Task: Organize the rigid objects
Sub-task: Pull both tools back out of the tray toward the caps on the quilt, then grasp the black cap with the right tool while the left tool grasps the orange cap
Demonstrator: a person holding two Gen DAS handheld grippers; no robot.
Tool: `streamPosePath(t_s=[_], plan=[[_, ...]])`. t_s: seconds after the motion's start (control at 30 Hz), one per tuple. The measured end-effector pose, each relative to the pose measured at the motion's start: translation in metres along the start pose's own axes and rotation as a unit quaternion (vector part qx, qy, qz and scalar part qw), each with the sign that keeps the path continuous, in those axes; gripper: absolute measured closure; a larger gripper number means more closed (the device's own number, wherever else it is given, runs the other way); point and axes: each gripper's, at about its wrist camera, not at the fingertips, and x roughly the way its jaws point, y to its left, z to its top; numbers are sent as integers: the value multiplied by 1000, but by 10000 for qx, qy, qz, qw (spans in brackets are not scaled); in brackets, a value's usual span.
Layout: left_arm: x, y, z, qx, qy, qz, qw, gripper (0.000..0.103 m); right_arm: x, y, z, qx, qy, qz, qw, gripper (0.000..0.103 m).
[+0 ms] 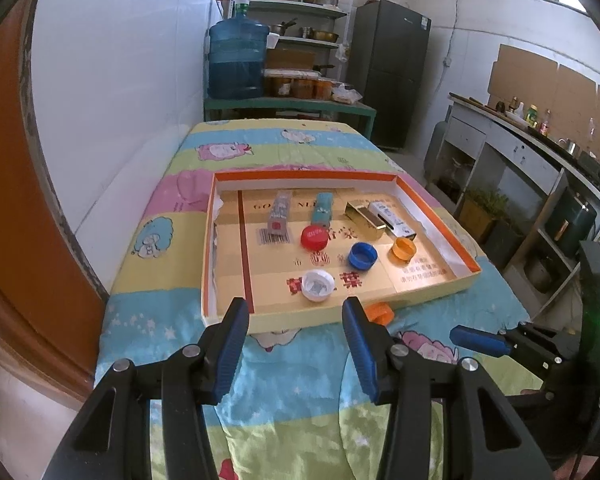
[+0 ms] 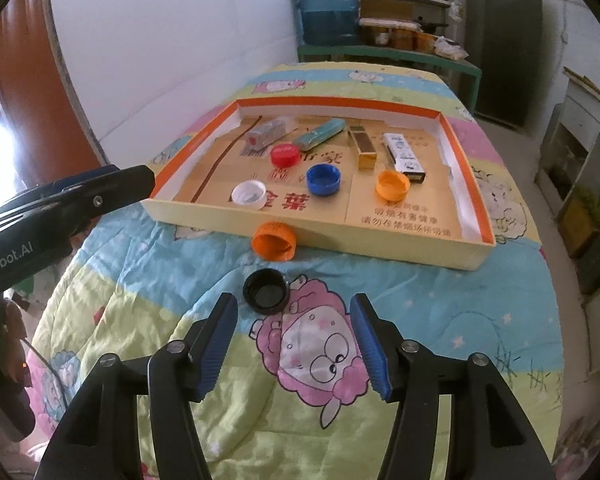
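A shallow cardboard tray (image 1: 436, 280) (image 2: 476, 256) lies on the cartoon-print quilt. In it are several small boxes in a back row, such as a gold box (image 1: 364, 218) (image 2: 366, 146), and red (image 1: 314, 237) (image 2: 285, 155), blue (image 1: 363, 255) (image 2: 323, 179), orange (image 1: 404, 249) (image 2: 393, 185) and white (image 1: 318, 285) (image 2: 250, 195) bottle caps. Outside the tray's front wall lie an orange cap (image 2: 274, 241) (image 1: 380, 313) and a black cap (image 2: 265, 291). My left gripper (image 1: 296, 344) is open and empty before the tray. My right gripper (image 2: 294, 346) is open and empty, just behind the black cap.
The quilt covers a table beside a white wall (image 1: 112, 100). Behind it stand a blue water jug (image 1: 238, 60), shelves with pots, and a dark fridge (image 1: 392, 76). A counter with bottles (image 1: 540, 136) runs along the right.
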Motion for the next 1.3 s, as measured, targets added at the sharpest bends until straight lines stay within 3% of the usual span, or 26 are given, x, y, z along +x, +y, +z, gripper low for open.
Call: streamPosePath(t_s=[0.57, 0.6, 0.67, 0.83, 1.03, 1.3], plan=[[12, 0, -16, 38, 210, -170, 9996, 55, 38, 15, 9, -344, 104, -75, 9993, 44], [13, 0, -16, 51, 222, -175, 9996, 55, 40, 15, 9, -346, 107, -52, 9993, 48], [16, -2, -16, 84, 262, -204, 9994, 55, 43, 15, 11, -370, 112, -98, 9992, 73], [23, -17, -14, 245, 350, -441, 9981, 55, 37, 5, 7, -295, 114, -55, 9995, 73], [46, -52, -14, 579, 551, -827, 9934, 55, 12, -28, -4, 77, -27, -318, 9995, 73], [80, -69, -8, 505, 833, -520, 9939, 55, -6, -54, -18, 407, -166, -400, 9982, 73]])
